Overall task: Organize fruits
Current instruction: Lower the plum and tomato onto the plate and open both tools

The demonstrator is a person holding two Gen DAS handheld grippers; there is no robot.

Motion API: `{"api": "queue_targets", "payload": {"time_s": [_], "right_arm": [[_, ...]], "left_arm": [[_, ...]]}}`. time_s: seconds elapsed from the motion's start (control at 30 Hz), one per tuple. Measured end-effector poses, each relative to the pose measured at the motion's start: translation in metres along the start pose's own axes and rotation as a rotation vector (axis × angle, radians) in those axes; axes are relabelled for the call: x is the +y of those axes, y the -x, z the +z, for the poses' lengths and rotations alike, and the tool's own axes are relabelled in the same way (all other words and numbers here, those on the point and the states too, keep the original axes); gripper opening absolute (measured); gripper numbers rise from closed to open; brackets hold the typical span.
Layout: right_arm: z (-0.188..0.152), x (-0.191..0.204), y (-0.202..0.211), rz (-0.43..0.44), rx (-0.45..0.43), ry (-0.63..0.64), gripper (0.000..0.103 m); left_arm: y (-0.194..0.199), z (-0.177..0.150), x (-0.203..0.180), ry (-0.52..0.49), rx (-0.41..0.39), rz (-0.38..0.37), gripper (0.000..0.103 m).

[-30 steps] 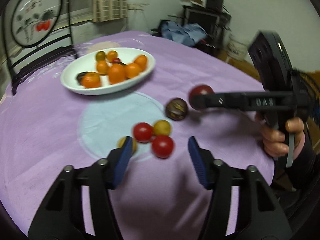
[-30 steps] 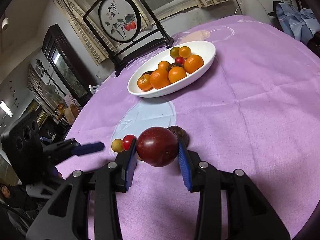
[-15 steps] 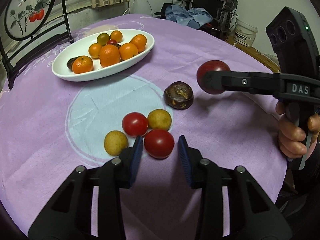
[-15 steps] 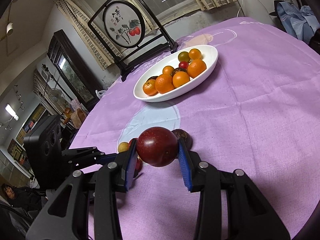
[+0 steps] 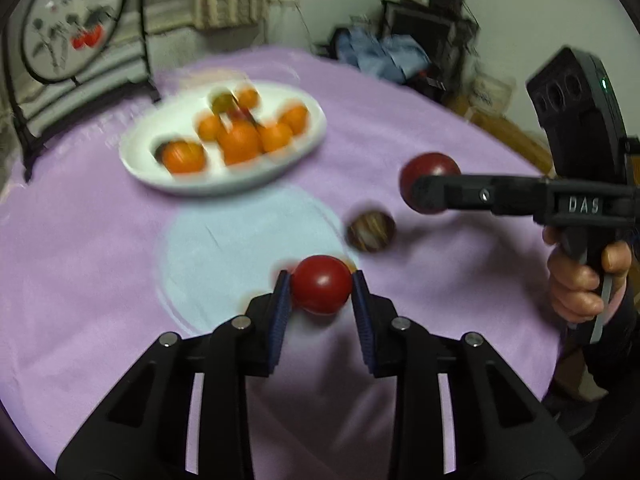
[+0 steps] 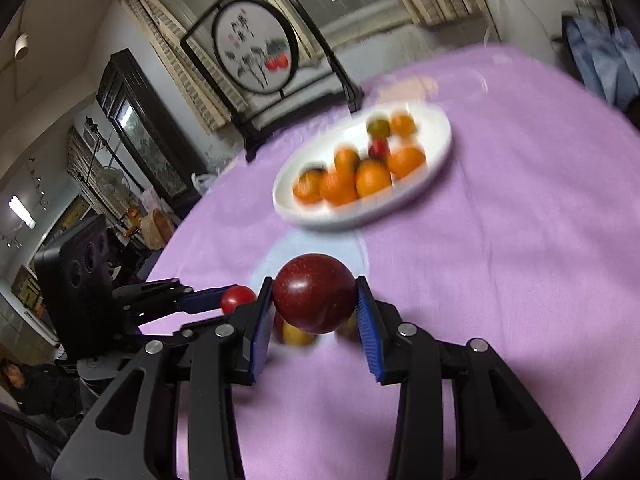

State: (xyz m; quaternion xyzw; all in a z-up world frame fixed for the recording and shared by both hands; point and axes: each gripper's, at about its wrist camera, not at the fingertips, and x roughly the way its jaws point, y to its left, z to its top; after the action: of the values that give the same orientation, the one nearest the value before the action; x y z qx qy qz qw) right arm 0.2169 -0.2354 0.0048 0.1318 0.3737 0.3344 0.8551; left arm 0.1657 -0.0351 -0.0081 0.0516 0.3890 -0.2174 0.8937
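My left gripper (image 5: 320,294) is shut on a red tomato (image 5: 321,290) and holds it above the purple tablecloth (image 5: 80,264). My right gripper (image 6: 314,300) is shut on a dark red plum (image 6: 314,293), also off the table; it shows at the right of the left wrist view (image 5: 430,188). A white oval plate (image 5: 148,160) with several oranges (image 5: 240,146) and small fruits stands at the back. A brown passion fruit (image 5: 370,231) lies on the cloth between the grippers. Small loose fruits (image 6: 298,334) lie partly hidden under the plum.
A round painted screen on a black stand (image 5: 66,44) stands behind the plate. A pale blue round patch (image 5: 224,252) marks the cloth's middle. The table edge curves close on the right, with furniture and blue clothes (image 5: 380,58) beyond.
My left gripper closed on the red tomato and lifted it off the cloth. Both views swung and blurred. My right gripper kept its hold on the plum.
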Motion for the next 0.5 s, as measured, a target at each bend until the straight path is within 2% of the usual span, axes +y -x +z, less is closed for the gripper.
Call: {"api": "queue_targets", "payload": {"time_s": [0.13, 0.23, 0.3, 0.5], "right_arm": [[0.046, 0.0, -0.033, -0.053, -0.059, 0.041, 0.04], [0.072, -0.009, -0.068, -0.122, -0.066, 0.036, 0.04], [0.08, -0.014, -0.084, -0.148, -0.057, 0.045, 0.04], [0.088, -0.027, -0.115, -0.198, -0.008, 0.067, 0.04]], "left_arm": [[-0.005, 0.039, 0.031, 0.101, -0.057, 0.046, 0.031], [-0.02, 0.064, 0.056, 0.166, -0.084, 0.133, 0.031], [-0.032, 0.077, 0.074, 0.206, -0.097, 0.182, 0.031], [-0.067, 0.101, 0.112, 0.306, -0.057, 0.215, 0.031]]}}
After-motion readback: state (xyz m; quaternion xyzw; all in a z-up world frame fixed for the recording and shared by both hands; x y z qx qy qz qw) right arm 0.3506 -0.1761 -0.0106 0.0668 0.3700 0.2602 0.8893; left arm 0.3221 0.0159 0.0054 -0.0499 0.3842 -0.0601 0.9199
